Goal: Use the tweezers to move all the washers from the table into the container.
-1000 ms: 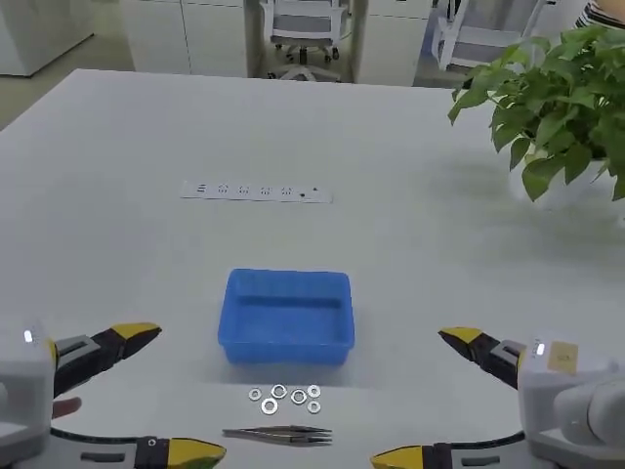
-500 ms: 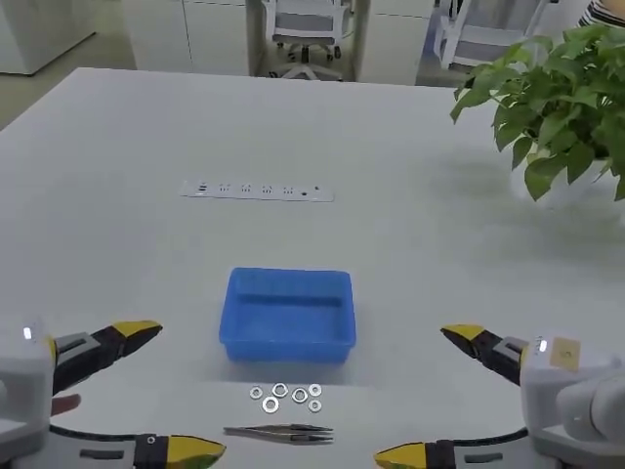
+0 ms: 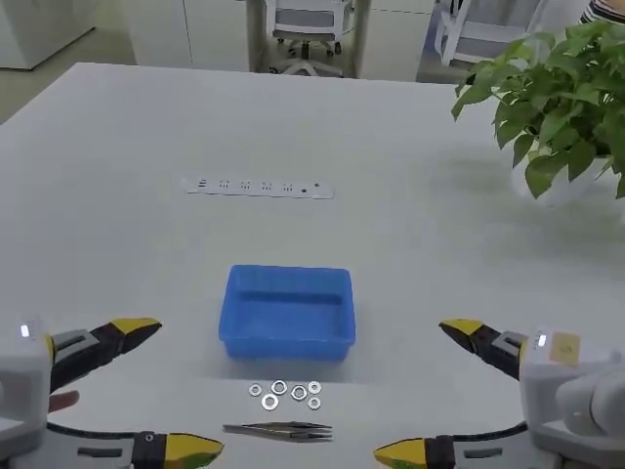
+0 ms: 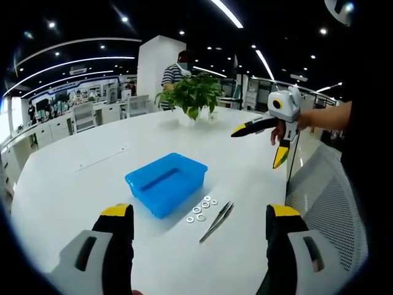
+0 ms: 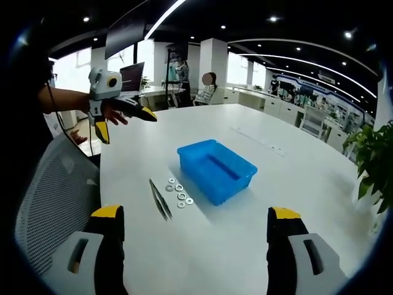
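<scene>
Several small metal washers [image 3: 285, 394] [image 4: 200, 209] [image 5: 178, 192] lie in a cluster on the white table, just in front of the blue container [image 3: 286, 312] [image 4: 166, 181] [image 5: 216, 169]. Silver tweezers [image 3: 278, 429] [image 4: 216, 220] [image 5: 160, 199] lie flat right beside the washers, on the near side. My left gripper [image 3: 146, 391] [image 4: 199, 220] is wide open at the lower left, away from them. At the lower right my right gripper [image 3: 435, 391] [image 5: 195, 221] is wide open too. Nothing sits between either pair of jaws.
A white power strip [image 3: 259, 189] lies on the table beyond the container. A potted green plant [image 3: 557, 98] stands at the far right. Office chairs [image 3: 303, 29] are behind the table's far edge. A grey mesh chair back [image 5: 49, 203] is close to the table's near edge.
</scene>
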`<state>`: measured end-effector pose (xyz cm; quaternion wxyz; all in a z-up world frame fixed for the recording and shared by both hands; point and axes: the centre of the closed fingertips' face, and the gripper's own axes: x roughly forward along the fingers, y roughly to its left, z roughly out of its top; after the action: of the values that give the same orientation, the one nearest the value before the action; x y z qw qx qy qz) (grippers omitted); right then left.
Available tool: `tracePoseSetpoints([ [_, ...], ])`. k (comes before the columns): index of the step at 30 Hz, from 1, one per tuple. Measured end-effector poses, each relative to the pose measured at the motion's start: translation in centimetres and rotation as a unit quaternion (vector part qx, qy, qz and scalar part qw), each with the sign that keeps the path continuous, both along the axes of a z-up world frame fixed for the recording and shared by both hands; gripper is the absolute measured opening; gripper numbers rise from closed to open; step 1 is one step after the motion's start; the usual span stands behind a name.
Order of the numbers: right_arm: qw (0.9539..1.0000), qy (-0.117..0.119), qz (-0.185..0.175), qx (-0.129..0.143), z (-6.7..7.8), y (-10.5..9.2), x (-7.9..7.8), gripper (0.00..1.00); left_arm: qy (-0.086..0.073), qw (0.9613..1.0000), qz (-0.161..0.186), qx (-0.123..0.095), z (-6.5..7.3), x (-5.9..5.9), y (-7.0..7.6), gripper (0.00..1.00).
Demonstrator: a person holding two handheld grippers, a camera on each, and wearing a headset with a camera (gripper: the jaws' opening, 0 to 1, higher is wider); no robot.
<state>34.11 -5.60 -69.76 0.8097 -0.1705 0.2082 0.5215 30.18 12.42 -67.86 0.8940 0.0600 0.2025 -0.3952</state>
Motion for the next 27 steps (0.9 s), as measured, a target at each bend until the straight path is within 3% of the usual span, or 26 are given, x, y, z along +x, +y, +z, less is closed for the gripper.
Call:
tracePoseSetpoints([
  [6,0.9998,-0.003,0.014,-0.011,0.2,0.1,0.1,0.94,0.001,0.9998,-0.015,0.01,0.0,0.1,-0.2,0.91],
  [27,0.9963,-0.002,0.076,-0.041,-0.8,0.8,0.1,0.79,0.027,0.995,-0.076,0.058,-2.2,-0.1,-0.8,0.78],
])
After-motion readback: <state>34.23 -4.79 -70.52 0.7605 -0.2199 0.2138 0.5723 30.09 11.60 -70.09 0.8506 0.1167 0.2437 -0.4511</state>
